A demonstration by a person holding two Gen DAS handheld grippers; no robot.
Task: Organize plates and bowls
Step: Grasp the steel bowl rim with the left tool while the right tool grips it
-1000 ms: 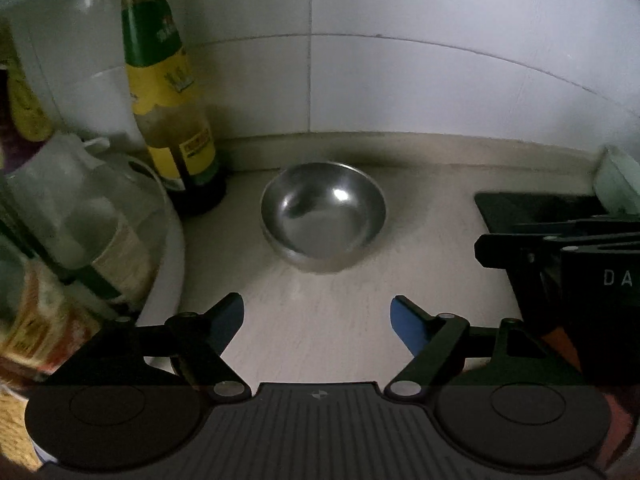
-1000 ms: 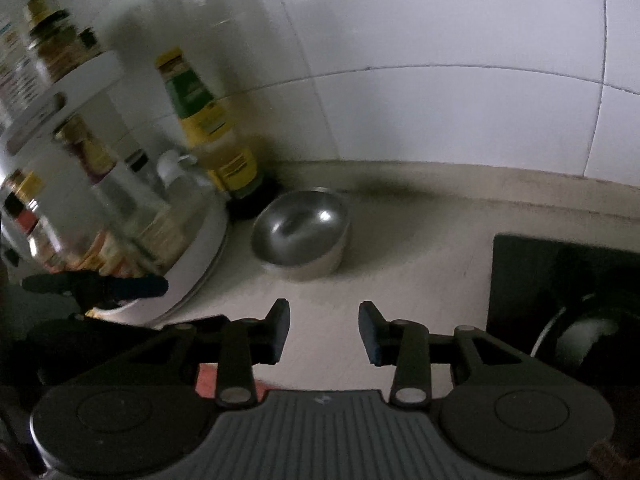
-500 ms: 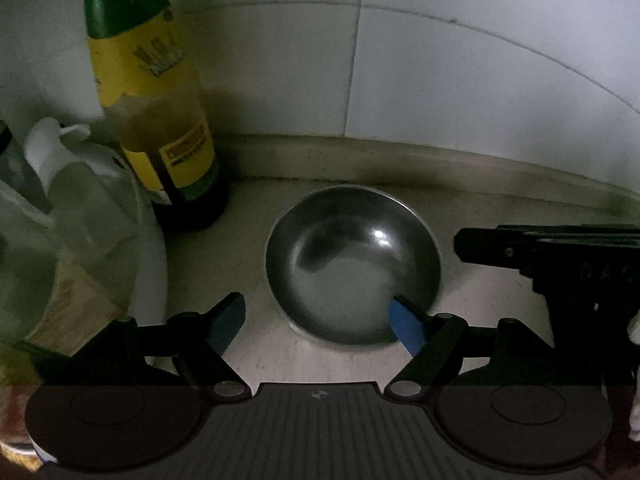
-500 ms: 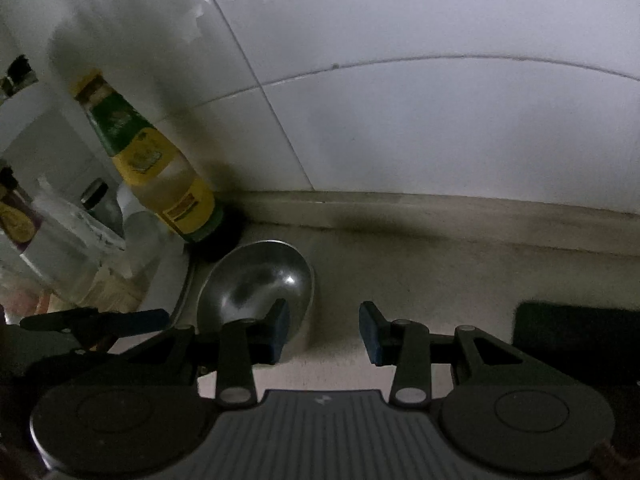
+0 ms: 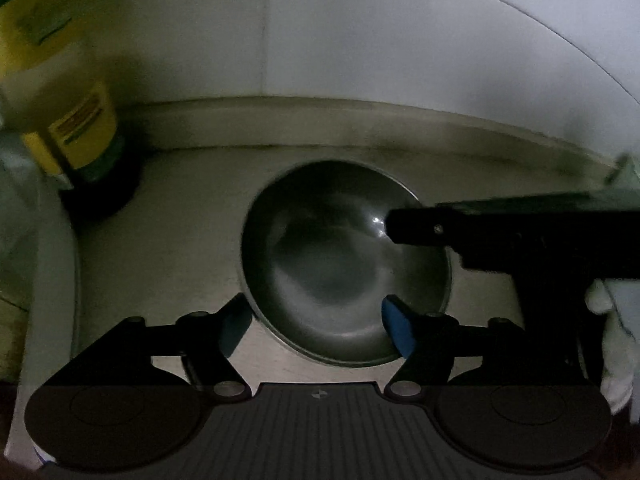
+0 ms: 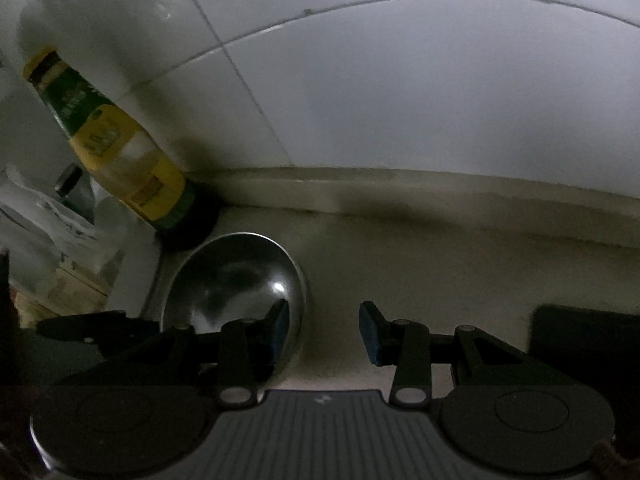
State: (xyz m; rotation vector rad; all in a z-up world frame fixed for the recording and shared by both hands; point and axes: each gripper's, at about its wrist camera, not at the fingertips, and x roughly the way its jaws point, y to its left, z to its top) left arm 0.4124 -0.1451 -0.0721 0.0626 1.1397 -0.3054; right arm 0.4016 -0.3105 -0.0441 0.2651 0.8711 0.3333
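Note:
A steel bowl (image 5: 344, 264) stands upright on the pale counter near the wall. My left gripper (image 5: 316, 328) hangs over its near side. The blue right pad (image 5: 396, 328) is inside the bowl and the left pad (image 5: 236, 328) is outside the rim. The jaws are closing, with the rim between them and untouched. My right gripper (image 6: 324, 332) straddles the right rim of the bowl (image 6: 232, 280), one pad (image 6: 280, 328) inside and the other (image 6: 370, 336) outside, with a gap on both sides. In the left wrist view, the right gripper (image 5: 520, 236) reaches in over the bowl from the right.
A bottle with a yellow and green label (image 5: 76, 136) (image 6: 120, 148) stands just left of the bowl against the tiled wall. A white round rack (image 5: 52, 280) with jars crowds the left side. A black stove top (image 6: 584, 340) lies to the right.
Both grippers have moved forward and down onto the bowl. The left jaws have narrowed a little. The right gripper's left finger now sits inside the bowl.

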